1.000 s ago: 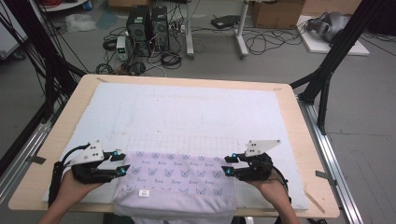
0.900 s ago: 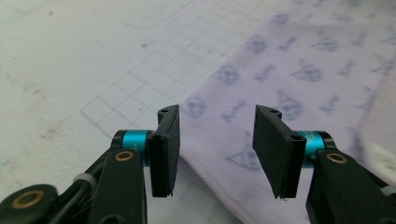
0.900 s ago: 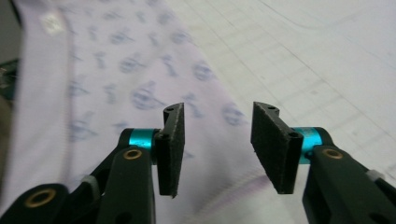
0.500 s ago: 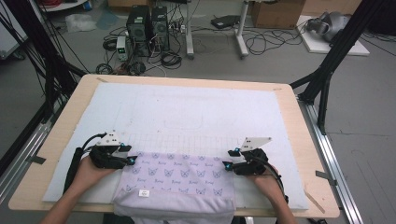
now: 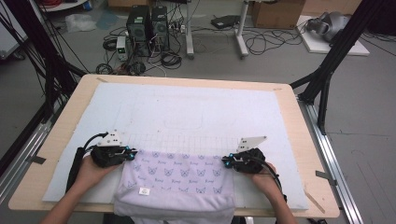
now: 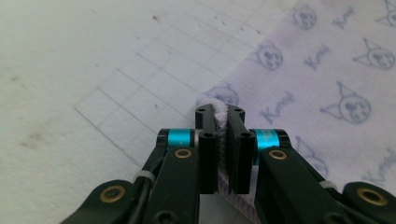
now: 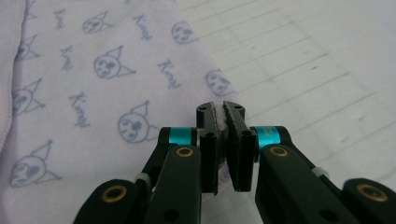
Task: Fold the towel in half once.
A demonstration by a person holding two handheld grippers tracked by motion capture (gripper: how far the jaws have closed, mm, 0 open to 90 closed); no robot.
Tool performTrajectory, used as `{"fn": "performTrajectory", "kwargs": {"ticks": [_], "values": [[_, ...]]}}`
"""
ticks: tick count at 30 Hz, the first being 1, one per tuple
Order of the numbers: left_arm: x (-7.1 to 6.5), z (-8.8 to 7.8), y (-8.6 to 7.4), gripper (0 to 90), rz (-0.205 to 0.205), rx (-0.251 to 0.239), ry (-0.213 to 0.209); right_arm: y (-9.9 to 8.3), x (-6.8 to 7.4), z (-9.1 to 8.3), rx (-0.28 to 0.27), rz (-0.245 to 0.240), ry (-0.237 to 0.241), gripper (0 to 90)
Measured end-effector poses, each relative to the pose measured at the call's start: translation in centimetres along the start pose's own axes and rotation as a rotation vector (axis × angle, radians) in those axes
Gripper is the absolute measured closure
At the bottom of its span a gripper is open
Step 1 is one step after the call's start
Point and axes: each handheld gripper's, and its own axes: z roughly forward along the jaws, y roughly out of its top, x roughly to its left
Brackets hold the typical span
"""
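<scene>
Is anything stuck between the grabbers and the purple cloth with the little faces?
No. Each already pinches a far corner of the purple cloth: the left gripper and the right gripper are shut on its edge. The white mat beyond the cloth looks bare.

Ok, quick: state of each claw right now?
Left claw: closed on the lilac cat-print cloth, far-left corner.
Right claw: closed on its far-right corner.

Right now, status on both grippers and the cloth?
Left gripper and right gripper shut on lilac printed cloth's far corners. Cloth flat on mat. Nothing obstructing.
</scene>
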Motion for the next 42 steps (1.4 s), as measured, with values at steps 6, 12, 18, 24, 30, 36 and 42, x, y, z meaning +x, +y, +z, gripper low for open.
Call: {"fn": "performTrajectory", "kwargs": {"ticks": [6,12,18,24,30,36,42], "values": [[2.6,0.0,2.8,85.5,-0.063,-0.053,0.073,2.4,-2.7,-0.3,-0.015,0.03,-0.051,85.3],[6.2,0.3,7.4,85.5,-0.074,-0.058,0.159,6.0,-6.6,-0.8,-0.031,0.056,-0.133,85.3],[9.1,-0.6,12.7,85.5,-0.062,-0.097,0.244,10.3,-9.9,-2.1,-0.049,0.064,-0.207,85.3],[11.1,-1.0,15.4,85.0,-0.058,-0.117,0.294,13.9,-11.7,-3.9,-0.081,0.041,-0.245,84.5],[11.4,0.4,12.2,64.9,-0.103,-0.078,0.283,12.7,-13.1,-2.7,-0.074,0.128,-0.226,63.3],[10.6,0.4,8.8,59.5,-0.136,-0.072,0.222,10.2,-11.5,-1.4,-0.062,0.133,-0.177,57.4],[8.6,0.3,7.1,56.5,-0.121,-0.084,0.149,8.4,-9.3,-0.7,-0.059,0.131,-0.131,55.9]]}}
